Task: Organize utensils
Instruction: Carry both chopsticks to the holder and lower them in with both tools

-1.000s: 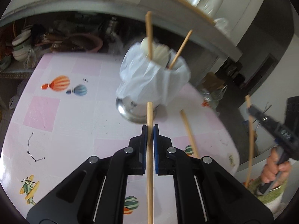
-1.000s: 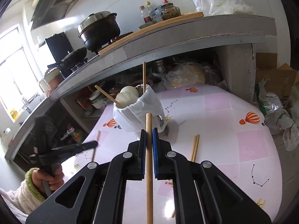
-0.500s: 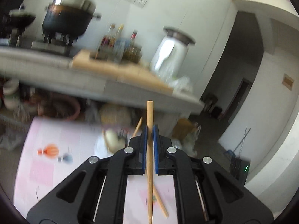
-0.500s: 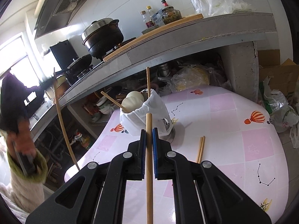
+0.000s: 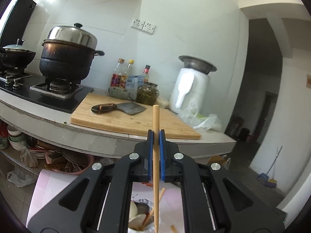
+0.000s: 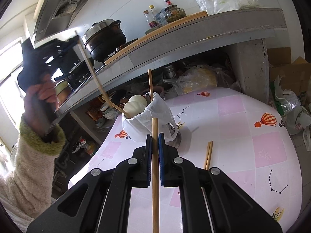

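Your left view faces the kitchen wall and stove; only your right view shows the pink surface broadly. On it stands one bag-lined holder with two chopsticks; two more lie beside. Each claw, left claw and right claw, is clamped on one chopstick. A second ago your left claw sat low near the holder; now it's raised above it.

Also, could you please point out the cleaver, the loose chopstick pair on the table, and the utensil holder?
cleaver (image 5: 134,108), left wrist view, blade.
chopstick pair (image 6: 208,155), right wrist view, mid-shafts.
utensil holder (image 6: 149,120), right wrist view, white bag.
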`<state>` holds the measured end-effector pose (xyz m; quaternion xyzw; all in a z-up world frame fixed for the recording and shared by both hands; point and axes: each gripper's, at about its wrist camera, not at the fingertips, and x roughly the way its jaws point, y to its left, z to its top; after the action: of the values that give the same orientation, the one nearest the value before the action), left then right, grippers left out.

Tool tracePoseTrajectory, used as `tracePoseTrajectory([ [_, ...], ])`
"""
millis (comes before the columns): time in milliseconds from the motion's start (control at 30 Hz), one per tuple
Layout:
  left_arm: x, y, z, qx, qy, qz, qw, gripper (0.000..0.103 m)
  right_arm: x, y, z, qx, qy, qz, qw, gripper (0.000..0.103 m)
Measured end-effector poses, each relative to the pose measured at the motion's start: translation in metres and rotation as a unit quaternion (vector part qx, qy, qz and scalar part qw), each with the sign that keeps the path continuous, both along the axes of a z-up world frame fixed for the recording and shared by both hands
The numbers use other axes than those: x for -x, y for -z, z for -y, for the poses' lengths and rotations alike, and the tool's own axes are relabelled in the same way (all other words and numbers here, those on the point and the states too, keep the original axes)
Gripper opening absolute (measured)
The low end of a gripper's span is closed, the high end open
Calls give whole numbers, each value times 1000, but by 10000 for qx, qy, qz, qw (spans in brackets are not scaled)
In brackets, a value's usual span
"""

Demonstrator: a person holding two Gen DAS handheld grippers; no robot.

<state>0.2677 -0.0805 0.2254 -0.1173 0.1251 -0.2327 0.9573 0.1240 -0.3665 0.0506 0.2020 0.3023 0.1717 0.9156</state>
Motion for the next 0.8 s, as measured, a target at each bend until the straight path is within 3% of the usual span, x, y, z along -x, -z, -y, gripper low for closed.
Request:
tracePoseTrajectory([
  [367,-49,76,20,-217,-36,-391,9990,6,-15,12,4,-98,-33,-163,9998,7],
  [800,-20,123,11,-392,266,-635,9969,6,-12,13,7,-140,-7,-165,9998,7],
])
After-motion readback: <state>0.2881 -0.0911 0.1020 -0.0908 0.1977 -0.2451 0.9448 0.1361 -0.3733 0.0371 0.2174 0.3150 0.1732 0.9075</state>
